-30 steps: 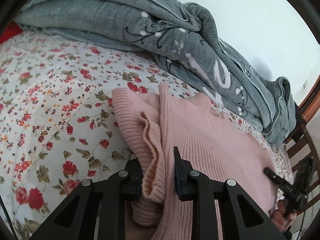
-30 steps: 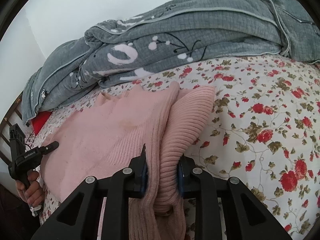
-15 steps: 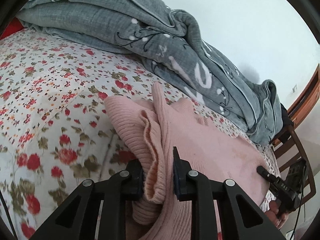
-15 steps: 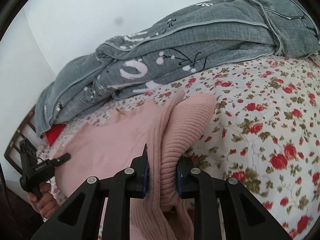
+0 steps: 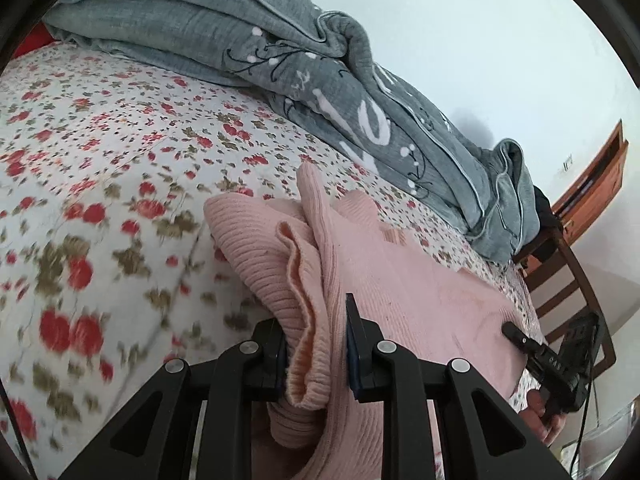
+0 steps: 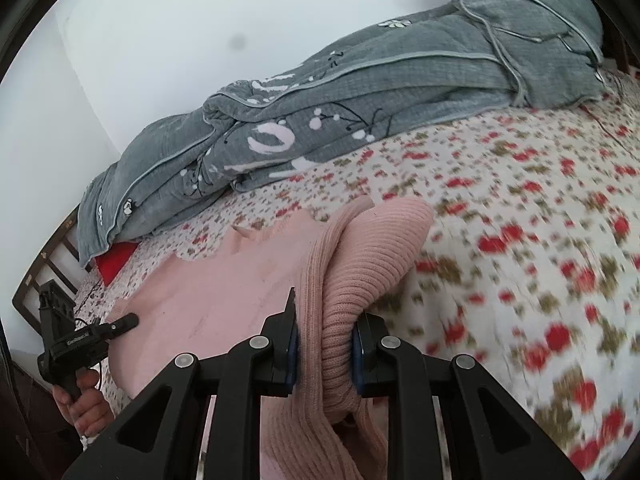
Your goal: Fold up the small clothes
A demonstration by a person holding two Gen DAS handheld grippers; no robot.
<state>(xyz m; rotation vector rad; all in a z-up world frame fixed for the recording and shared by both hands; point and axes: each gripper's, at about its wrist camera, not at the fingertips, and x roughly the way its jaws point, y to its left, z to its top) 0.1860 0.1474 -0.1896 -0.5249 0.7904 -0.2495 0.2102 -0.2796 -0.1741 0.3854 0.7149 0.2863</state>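
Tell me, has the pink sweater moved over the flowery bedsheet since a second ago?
Yes. The pink sweater, clamped in both tongs, has been drawn back from the grey quilt; more flowered bedsheet shows between them.

**A bed against a pale wall**

A bed (image 5: 120,140) in a white sheet printed with red flowers fills the room's middle. A rumpled grey quilt (image 6: 360,112) lies along its far edge, against a plain pale wall (image 5: 480,40). Past the bed's corner stand a dark wooden slatted frame (image 5: 576,280) and a brown wooden shelf (image 5: 600,188). Soft, even daylight.
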